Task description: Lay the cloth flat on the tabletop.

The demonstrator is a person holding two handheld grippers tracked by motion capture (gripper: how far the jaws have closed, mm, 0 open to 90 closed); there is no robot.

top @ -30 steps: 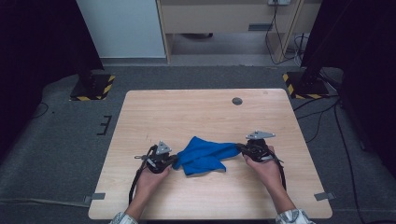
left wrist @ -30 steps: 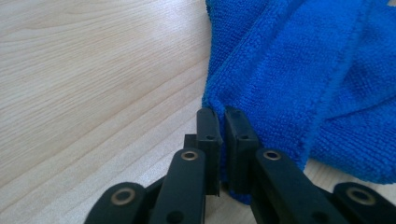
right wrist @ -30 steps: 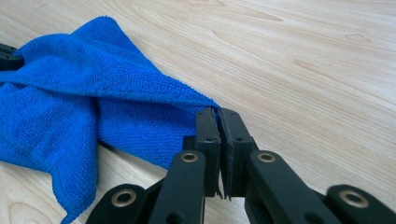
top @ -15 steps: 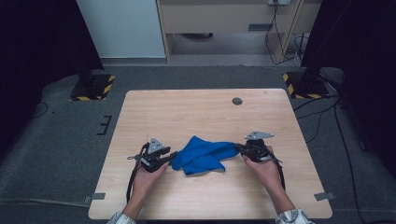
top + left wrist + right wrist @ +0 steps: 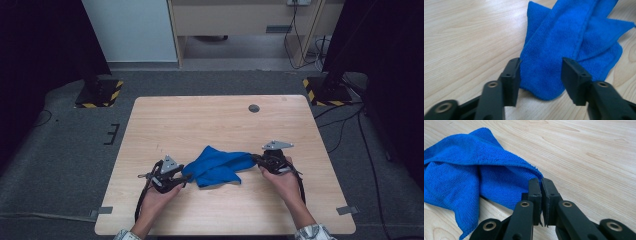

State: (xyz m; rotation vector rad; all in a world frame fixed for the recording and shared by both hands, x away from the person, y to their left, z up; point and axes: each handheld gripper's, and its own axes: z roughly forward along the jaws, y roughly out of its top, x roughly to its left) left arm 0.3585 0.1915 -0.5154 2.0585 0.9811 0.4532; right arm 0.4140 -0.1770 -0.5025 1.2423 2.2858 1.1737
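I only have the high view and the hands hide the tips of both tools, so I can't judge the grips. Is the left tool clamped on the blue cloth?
Observer: No. The left tool has just been opening; its pads stand apart with the end of the blue cloth lying between them on the table.
Operator: And the right one?
Observer: The right tool is shut, pinching a corner of the cloth at its tips.
Operator: Is the cloth spread flat?
Observer: No. From the right gripper view it lies bunched, with folds stacked over each other.
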